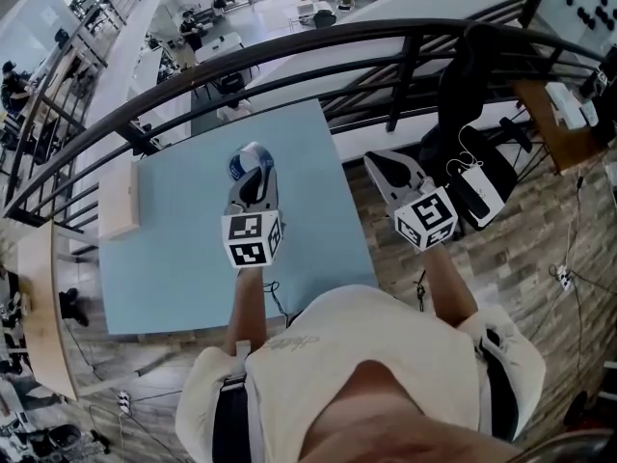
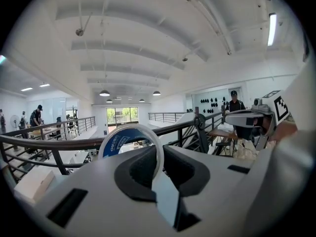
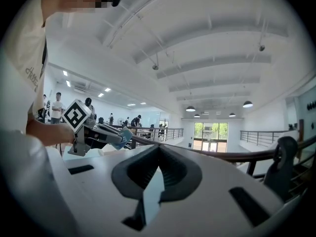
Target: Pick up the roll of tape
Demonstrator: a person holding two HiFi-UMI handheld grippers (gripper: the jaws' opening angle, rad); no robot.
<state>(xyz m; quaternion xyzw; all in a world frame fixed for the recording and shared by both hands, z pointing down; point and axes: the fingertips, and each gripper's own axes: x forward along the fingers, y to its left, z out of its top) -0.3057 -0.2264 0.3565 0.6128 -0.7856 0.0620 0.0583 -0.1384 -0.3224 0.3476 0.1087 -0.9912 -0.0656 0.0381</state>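
Note:
The roll of tape [image 1: 247,160], a white ring with a blue printed core, is held above the light blue table [image 1: 174,249]. My left gripper [image 1: 253,176] is shut on it. In the left gripper view the roll [image 2: 116,143] stands on edge between the dark pads, its white rim [image 2: 157,149] pinched at the tips. My right gripper [image 1: 384,162] hovers off the table's right edge, over the wooden floor. In the right gripper view its jaws [image 3: 157,154] are shut and hold nothing. That view also has the left gripper [image 3: 101,136] and the roll [image 3: 124,134] at the left.
A pale wooden box [image 1: 120,201] lies at the table's left edge. A black curved railing [image 1: 289,46] runs just beyond the table. A black bag [image 1: 472,95] with a white cable hangs on it at the right. More cables lie on the floor.

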